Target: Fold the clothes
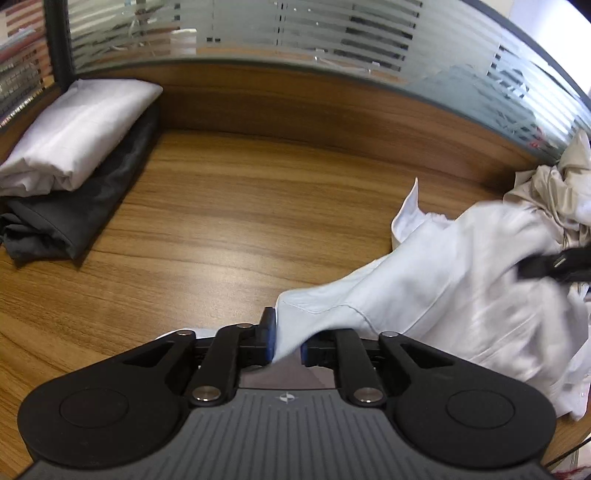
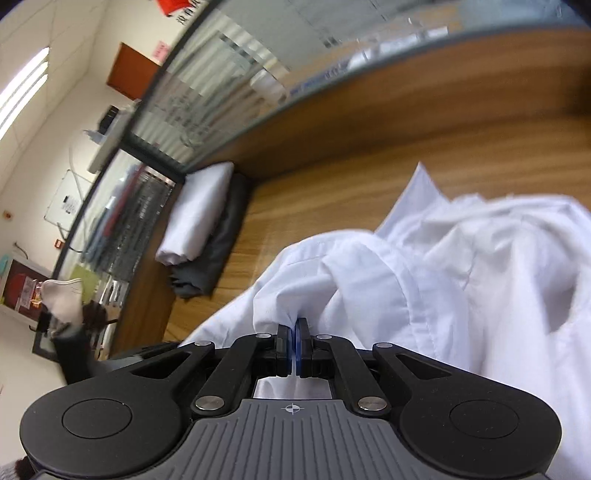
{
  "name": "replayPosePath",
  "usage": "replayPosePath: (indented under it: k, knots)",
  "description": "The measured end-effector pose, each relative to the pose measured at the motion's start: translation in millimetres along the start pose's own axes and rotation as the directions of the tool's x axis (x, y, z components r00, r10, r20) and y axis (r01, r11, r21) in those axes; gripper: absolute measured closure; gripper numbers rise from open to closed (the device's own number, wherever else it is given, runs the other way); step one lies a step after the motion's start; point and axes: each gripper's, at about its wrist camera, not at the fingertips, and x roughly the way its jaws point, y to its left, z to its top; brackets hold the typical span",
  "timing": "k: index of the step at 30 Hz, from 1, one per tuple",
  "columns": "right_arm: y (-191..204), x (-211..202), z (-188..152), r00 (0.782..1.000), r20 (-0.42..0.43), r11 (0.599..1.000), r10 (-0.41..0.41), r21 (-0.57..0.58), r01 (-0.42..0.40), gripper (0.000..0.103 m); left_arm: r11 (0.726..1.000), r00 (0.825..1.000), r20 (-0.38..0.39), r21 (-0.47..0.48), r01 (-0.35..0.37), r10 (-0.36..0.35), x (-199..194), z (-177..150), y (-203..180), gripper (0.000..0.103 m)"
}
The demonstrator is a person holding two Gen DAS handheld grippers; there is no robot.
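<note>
A white shirt lies crumpled on the right of the wooden desk. My left gripper has its jaws partly apart, with an edge of the shirt running between the blue pads. My right gripper is shut on a bunched fold of the white shirt and holds it up off the desk. The right gripper also shows blurred at the right edge of the left wrist view.
A folded white garment sits on a folded dark garment at the desk's far left corner. A beige crumpled garment lies at the far right. A frosted glass partition backs the desk.
</note>
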Motion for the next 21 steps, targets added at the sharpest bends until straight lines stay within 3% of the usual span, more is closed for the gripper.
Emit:
replayPosePath:
  k: [4, 10, 12, 16, 21]
  knots:
    - [3.4, 16.7, -8.5, 0.999, -0.030, 1.000, -0.023, -0.003, 0.023, 0.099, 1.000, 0.999, 0.035, 0.000, 0.017, -0.017, -21.3, 6.8, -6.7, 0.072]
    - [19.0, -4.4, -12.0, 1.000, 0.013, 0.998, -0.016, -0.059, 0.017, 0.098, 0.998, 0.997, 0.065, -0.028, 0.053, -0.051, -54.7, 7.9, -27.8, 0.047]
    - [20.0, -14.3, -11.9, 1.000, 0.029, 0.999, 0.002, -0.051, -0.001, 0.098, 0.997, 0.993, 0.084, -0.021, 0.079, -0.077, -66.5, 8.8, -37.5, 0.028]
    - [12.7, -27.1, -13.0, 0.998, 0.053, 1.000, 0.022, -0.006, -0.021, 0.097, 0.990, 0.982, 0.126, 0.018, 0.137, -0.138, -87.8, 13.6, -58.1, 0.021]
    - [10.5, -34.5, -17.2, 0.996, 0.087, 1.000, 0.018, 0.001, -0.018, 0.089, 0.981, 0.979, 0.093, 0.088, 0.172, -0.180, -76.7, 16.4, -84.4, 0.022]
